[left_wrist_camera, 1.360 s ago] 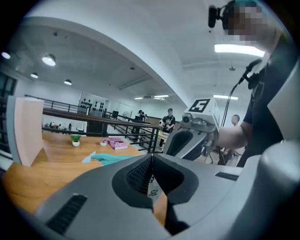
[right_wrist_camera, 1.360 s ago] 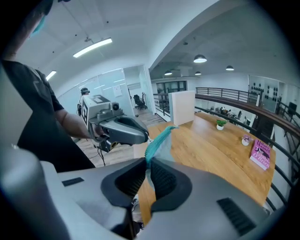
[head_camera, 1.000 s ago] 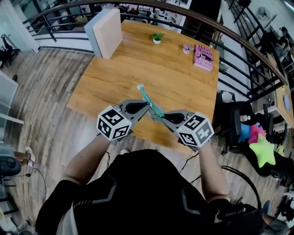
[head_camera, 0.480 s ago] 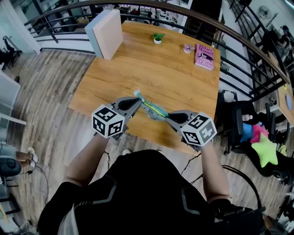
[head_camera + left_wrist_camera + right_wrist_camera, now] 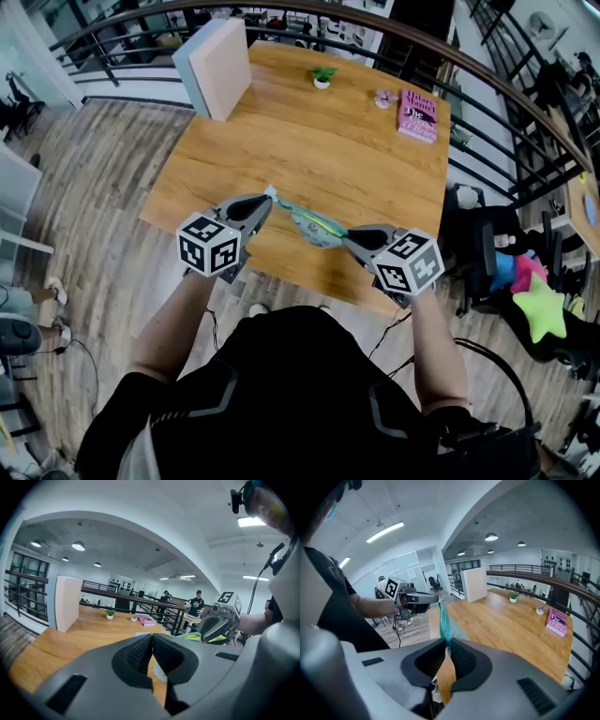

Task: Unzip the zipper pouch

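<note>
While the person is holding both tools above the near edge of the light-brown wooden table (image 5: 328,141), the teal-and-yellow fabric zipper pouch (image 5: 314,225) is hanging in the air, stretched between them. The left gripper (image 5: 265,199) is pinching its jaws fully together on the pouch's pale upper-left tip. The right gripper (image 5: 345,239) is clamping the pouch's lower-right end, with its jaws closed on the fabric. A pink book (image 5: 417,114) is lying near the table's far right corner.

Wooden table (image 5: 328,141), plank floor (image 5: 94,187), black railing (image 5: 483,112).
</note>
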Motion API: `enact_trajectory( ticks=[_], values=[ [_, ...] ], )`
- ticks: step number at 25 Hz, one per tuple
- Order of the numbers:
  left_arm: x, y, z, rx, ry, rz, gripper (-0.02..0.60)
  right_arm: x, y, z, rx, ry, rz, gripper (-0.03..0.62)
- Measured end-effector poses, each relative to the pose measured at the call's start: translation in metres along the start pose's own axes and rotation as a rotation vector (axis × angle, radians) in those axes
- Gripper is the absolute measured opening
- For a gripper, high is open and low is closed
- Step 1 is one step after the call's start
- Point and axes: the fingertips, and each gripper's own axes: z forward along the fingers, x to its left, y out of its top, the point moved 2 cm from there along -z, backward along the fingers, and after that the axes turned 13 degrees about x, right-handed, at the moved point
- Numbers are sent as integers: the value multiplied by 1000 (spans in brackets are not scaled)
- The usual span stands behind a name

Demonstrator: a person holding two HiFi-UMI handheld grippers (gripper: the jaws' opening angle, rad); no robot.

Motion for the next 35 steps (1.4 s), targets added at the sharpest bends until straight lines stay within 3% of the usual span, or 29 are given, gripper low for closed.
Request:
enact_trajectory(
  ticks=[16, 24, 29, 35],
  values=[
    [16, 5, 44, 8, 26, -34, 29, -57, 2, 19, 58, -73, -16, 48],
    [33, 35, 89, -42, 115, 31, 29, -126, 22, 32, 74, -256, -148, 48],
    [45, -3, 121, 54, 128, 23, 29, -145, -4, 71, 90, -264, -157, 48],
    [47, -79, 139, 200, 117, -71, 29, -130, -60, 124, 171, -141, -94, 48]
  ],
)
